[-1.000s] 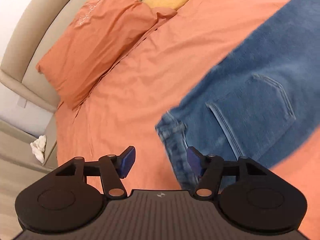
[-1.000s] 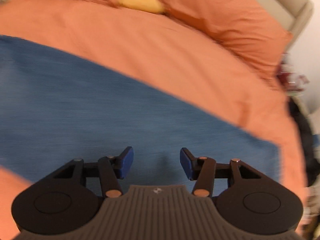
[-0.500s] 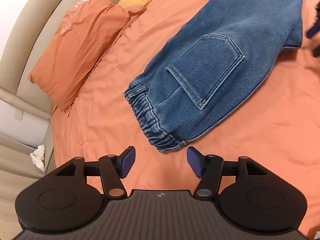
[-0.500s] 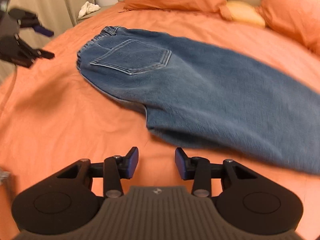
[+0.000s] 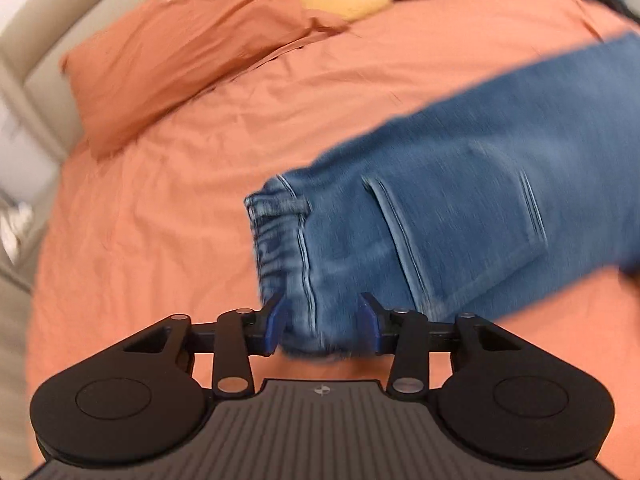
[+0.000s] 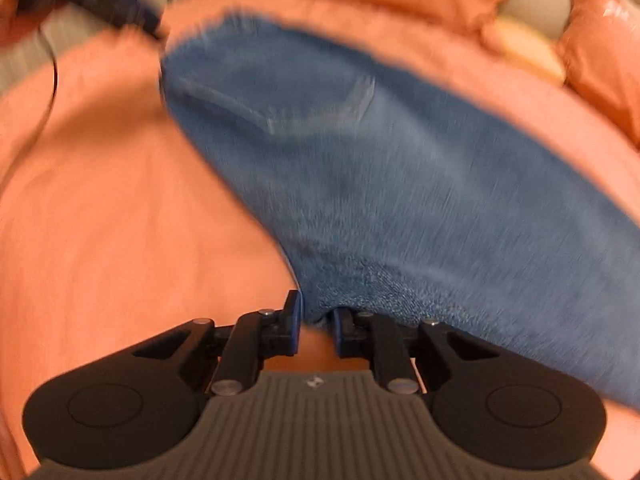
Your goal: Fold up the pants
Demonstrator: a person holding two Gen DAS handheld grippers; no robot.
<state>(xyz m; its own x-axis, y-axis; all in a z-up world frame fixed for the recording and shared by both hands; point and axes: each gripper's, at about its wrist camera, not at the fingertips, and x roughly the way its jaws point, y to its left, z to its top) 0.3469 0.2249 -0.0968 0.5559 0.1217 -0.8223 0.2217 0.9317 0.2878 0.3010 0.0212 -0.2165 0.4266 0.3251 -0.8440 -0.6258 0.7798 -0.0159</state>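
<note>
So the blue jeans (image 5: 460,208) are lying across the orange bedsheet (image 5: 160,208), folded lengthwise with a back pocket (image 5: 456,236) facing up. The left gripper (image 5: 322,326) is sitting right at the waistband end, and the elastic waistband corner is bunching between its two blue pads (image 5: 276,322), so it looks like it's clamping on the denim, though things are pretty blurry and the pads are sitting fairly wide. Over on the other camera, the right gripper (image 6: 316,328) is pinching the lower edge of the jeans (image 6: 400,184) near the middle, its jaws nearly together with a fold of fabric squeezed between them. Up by the headboard an orange pillow (image 5: 180,52) is leaning, with a yellow cushion (image 5: 344,0) just beside it. The left tool is also showing up as a dark smear in the top left of the right view.
</note>
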